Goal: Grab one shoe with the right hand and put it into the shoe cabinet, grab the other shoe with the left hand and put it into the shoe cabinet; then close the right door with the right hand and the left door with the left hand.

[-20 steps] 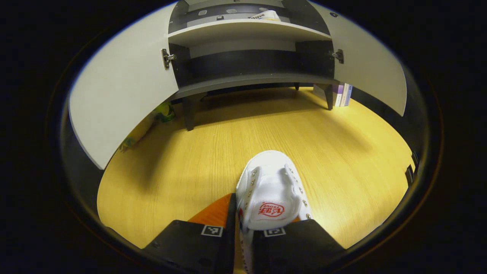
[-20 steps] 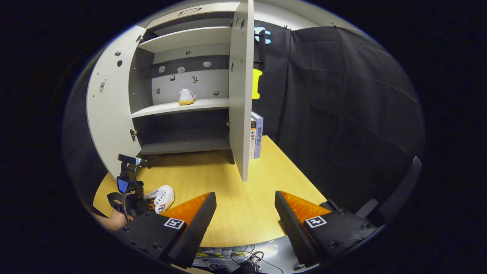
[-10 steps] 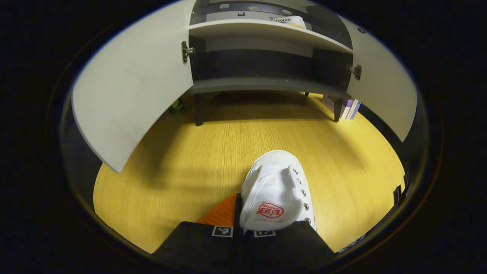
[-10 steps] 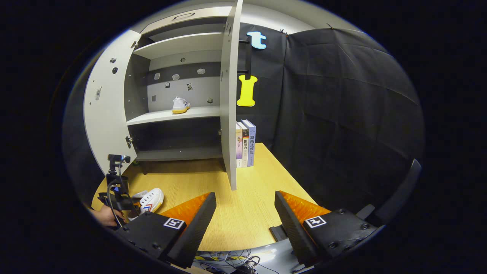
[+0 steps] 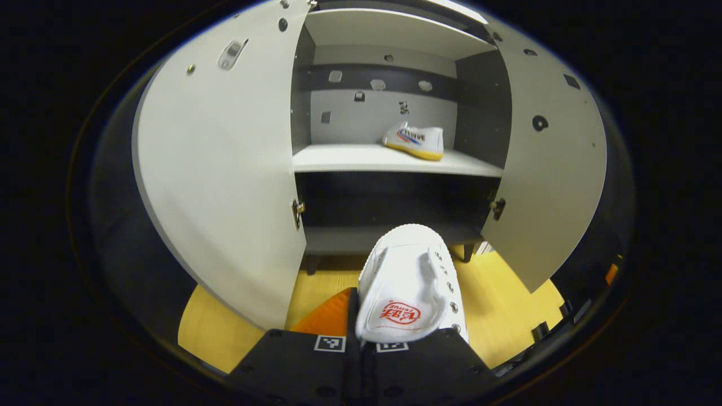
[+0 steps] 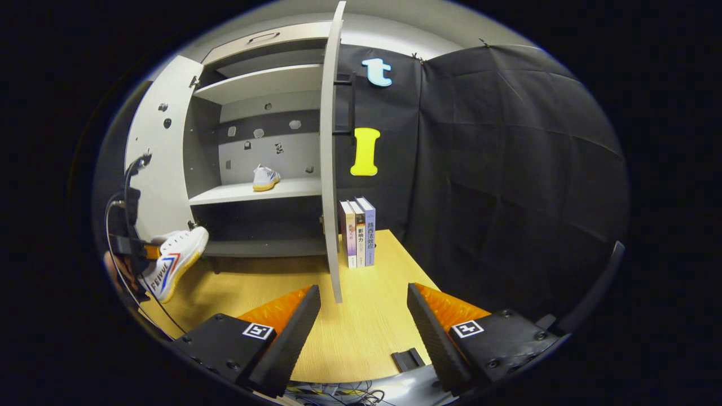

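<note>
Two shoes: one on the cabinet shelf, one clamped in the left gripper; right gripper apart above the wooden table; three books.

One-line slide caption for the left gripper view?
Left gripper holds a white shoe up before the open shoe cabinet, where the other shoe sits on the middle shelf.

The held shoe has a red brand patch on its tongue, low in the left gripper view, with lettering too small for me to spell out. At the left of the right gripper view its side reads "FEIYUE". The shelf shoe bears similar side lettering, blurred. Three books at centre carry Chinese spine titles I cannot make out.
</note>
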